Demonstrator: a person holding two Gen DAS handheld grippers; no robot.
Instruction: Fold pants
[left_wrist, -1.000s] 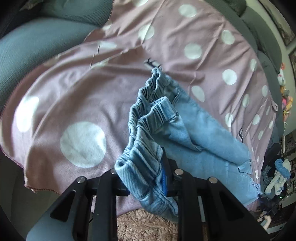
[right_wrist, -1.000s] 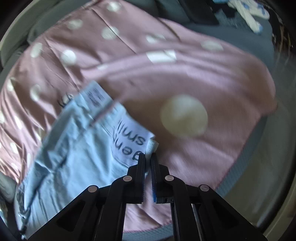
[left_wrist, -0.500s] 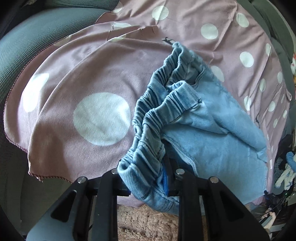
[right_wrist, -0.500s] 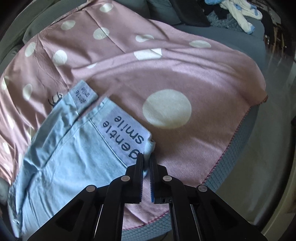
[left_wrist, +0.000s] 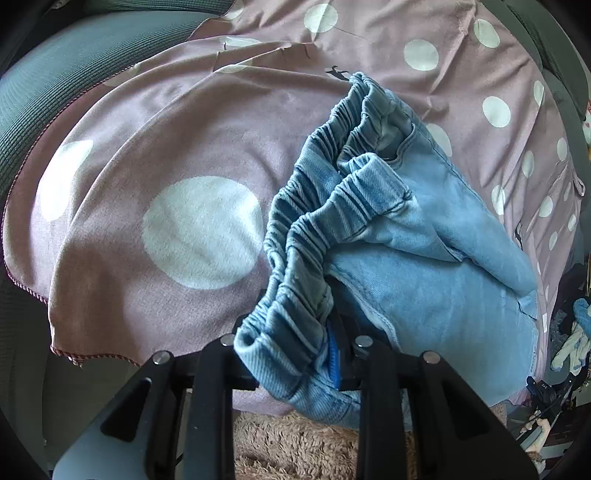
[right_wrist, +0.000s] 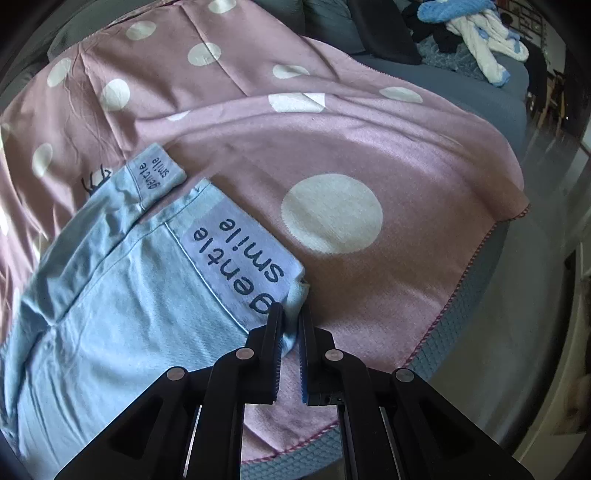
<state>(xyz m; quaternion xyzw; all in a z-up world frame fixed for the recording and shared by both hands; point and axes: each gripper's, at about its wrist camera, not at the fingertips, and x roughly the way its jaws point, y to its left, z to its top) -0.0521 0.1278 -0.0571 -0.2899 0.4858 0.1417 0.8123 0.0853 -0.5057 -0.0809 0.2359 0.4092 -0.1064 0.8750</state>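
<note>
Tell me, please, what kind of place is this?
Probably a living room at home. A pink polka-dot blanket is spread over a grey-blue sofa, a fluffy rug lies below, and other clothes are piled farther along the seat.

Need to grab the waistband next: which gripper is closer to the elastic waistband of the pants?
Left. The left gripper has the gathered elastic waistband between its jaws. The right gripper is at the other end of the pants, pinching the printed cuff.
</note>
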